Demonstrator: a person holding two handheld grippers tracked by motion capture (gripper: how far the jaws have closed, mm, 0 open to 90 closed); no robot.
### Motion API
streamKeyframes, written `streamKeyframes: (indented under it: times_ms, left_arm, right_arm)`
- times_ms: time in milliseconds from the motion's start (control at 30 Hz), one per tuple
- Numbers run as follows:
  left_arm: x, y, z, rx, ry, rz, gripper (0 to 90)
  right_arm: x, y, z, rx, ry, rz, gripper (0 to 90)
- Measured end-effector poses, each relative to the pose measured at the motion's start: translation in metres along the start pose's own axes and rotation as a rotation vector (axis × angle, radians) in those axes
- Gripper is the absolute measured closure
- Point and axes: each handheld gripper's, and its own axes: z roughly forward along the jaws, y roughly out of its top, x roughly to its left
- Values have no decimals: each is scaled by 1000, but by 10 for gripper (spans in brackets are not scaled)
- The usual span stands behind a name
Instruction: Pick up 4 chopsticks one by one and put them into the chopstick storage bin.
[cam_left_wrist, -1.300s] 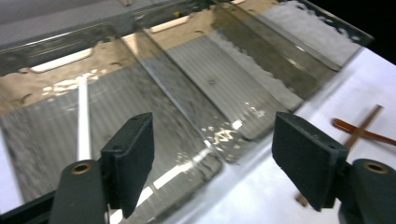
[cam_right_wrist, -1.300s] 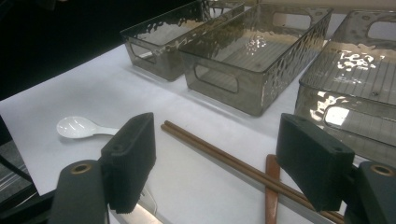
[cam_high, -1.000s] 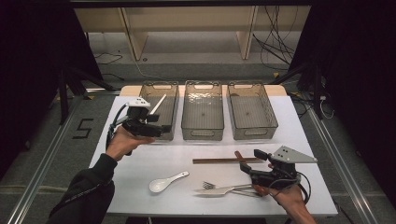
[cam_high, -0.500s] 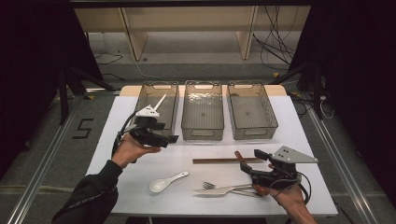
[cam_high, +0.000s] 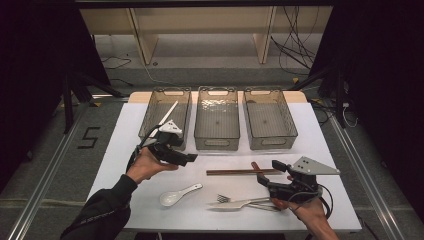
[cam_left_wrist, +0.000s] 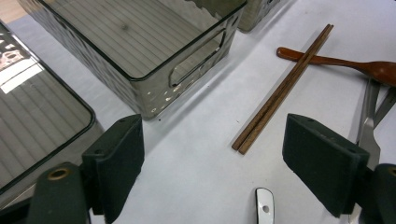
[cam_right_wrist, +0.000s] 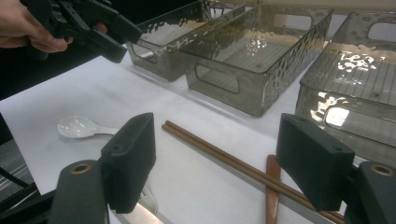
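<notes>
Pair of dark brown wooden chopsticks (cam_high: 244, 172) lies flat on the white table, sticks side by side and touching. Positioned just before the middle bin, crossing a brown wooden spoon (cam_high: 256, 167).

High view: fixed above the near edge, facing forward and down over the whole table (cam_high: 320, 150). Left gripper view: close and low, looking steeply down past the middle bin (cam_left_wrist: 154, 51) toward the chopsticks (cam_left_wrist: 282, 91). Right gripper view: near table level, facing across the chopsticks (cam_right_wrist: 233, 161) toward the bins. Shared by all three: chopsticks (cam_high: 244, 172), middle bin.
</notes>
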Motion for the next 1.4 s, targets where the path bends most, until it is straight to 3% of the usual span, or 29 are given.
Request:
streamKeyframes:
  times_ms: [567,667,867,933,1400]
  left_arm:
    - [-19,10,49,103,-27,82,231]
    - [-20,12,59,136,-23,116,245]
    - [-21,11,79,169,-34,126,305]
    - [-21,10,83,188,-37,149,336]
    - [-22,7,101,254,-57,208,489]
  right_arm:
    - [-2,0,0,-2,2,4,293]
    - [-1,0,1,0,2,2,293]
    - [-2,0,0,-3,3,6,293]
    - [-2,0,1,-2,4,6,293]
    - [-2,0,0,-4,4,5,293]
